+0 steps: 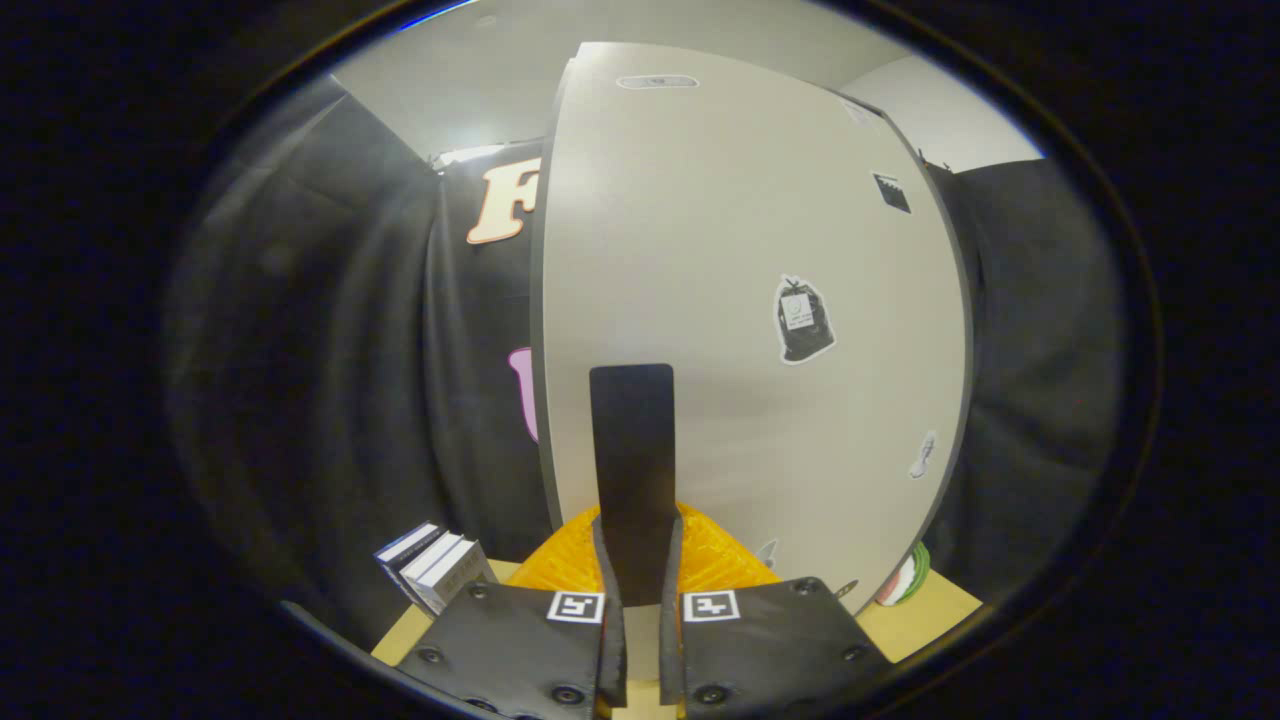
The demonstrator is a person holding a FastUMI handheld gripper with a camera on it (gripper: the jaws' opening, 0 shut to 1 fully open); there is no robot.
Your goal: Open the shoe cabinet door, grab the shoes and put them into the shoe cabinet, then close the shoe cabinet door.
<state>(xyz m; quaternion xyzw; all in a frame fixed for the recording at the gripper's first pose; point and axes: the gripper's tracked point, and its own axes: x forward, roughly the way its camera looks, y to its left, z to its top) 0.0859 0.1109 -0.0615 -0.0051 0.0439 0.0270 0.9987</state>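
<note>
Dim, soft indoor light from above, with the brightest patch on the pale ceiling [480, 90]. The wide white cabinet door [740, 300] is evenly lit, without glare. Fisheye distortion bows its straight edges outward. The dark cloth wall [330, 350] fades hazy and blurred towards the rim. The gripper [633, 590], very close, looks slightly soft, its fingers drawn together

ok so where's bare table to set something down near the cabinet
Bare table lies right of the fingers, before the striped thing at the cabinet foot; a thin strip sits between the books and the orange object. Crowded ahead of the shut fingers: orange object against cabinet.
</note>
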